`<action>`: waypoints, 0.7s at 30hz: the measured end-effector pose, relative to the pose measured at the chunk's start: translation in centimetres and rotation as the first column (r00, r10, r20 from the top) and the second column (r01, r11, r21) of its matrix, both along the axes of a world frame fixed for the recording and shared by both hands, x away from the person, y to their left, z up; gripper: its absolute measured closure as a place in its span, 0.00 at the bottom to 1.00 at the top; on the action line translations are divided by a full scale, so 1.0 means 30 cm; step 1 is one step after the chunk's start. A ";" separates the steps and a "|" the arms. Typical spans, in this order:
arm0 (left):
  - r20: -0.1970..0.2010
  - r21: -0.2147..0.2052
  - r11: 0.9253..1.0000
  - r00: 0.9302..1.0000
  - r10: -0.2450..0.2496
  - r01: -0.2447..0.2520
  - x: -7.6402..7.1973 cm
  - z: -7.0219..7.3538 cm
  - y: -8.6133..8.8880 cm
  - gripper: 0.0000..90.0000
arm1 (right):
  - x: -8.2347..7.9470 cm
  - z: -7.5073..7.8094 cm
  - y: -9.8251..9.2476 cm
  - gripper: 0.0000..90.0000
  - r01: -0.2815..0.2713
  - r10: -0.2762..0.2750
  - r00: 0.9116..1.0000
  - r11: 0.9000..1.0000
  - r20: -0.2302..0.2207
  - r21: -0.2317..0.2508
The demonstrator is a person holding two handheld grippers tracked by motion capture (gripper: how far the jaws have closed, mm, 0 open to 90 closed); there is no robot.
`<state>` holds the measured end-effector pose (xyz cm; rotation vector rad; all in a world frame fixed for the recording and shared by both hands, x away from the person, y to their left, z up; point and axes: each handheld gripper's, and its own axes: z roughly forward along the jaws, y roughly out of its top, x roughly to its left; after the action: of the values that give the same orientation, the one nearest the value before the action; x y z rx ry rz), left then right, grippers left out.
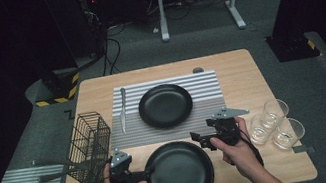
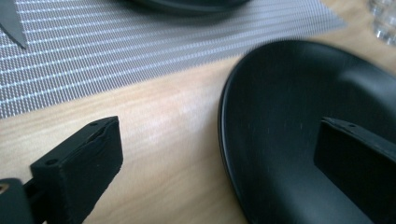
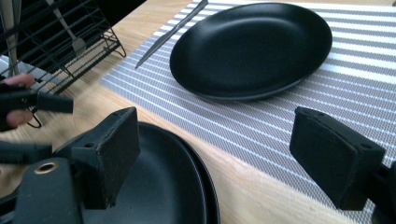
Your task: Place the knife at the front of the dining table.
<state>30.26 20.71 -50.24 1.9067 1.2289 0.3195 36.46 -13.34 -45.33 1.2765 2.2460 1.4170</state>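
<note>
Room: dark studio, grey carpet; wood surface (image 1: 244, 72) w/ striped mat (image 1: 206, 89) at centre.
Near plates: black stack (image 1: 181, 174) at near edge, prob. staged for laying out.
Far plate (image 1: 165, 105): on mat, round, no long axis.
Knife (image 1: 123, 109): left of far plate, long axis near–far, tip near.
Left tongs (image 1: 146, 173): wide, straddling stack's left rim, one jaw over plate, one outside.
Right tongs (image 1: 199, 139): wide, empty, above stack's far-right rim.
Basket (image 1: 90, 146): left, holds utensils.
Glasses (image 1: 276, 123): right, three grouped.
</note>
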 end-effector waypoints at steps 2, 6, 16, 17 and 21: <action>-0.007 0.003 1.000 1.000 -0.018 0.018 -0.014 -0.004 0.002 0.01 | 0.008 0.009 0.009 0.18 -0.001 0.001 1.000 1.000 0.002 0.006; -0.006 0.008 1.000 1.000 -0.026 0.026 -0.028 -0.008 0.011 0.00 | 0.021 0.023 0.028 0.18 -0.011 0.011 1.000 1.000 -0.002 0.021; 0.001 0.001 0.999 0.999 -0.040 0.040 -0.063 -0.028 0.053 0.00 | 0.050 0.072 0.148 0.18 -0.075 0.075 0.997 0.997 0.017 0.023; -0.002 -0.003 0.999 0.999 -0.044 0.044 -0.065 -0.034 0.057 0.00 | 0.057 0.084 0.176 0.18 -0.087 0.087 0.996 0.996 0.024 0.020; 0.008 0.018 0.998 0.998 -0.061 0.060 -0.078 -0.038 0.065 0.01 | 0.072 0.103 0.230 0.19 -0.104 0.104 0.994 0.994 0.037 0.015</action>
<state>27.91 22.67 -51.38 1.9514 1.1637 0.3072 38.60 -6.45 -42.23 1.1443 2.3121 1.4852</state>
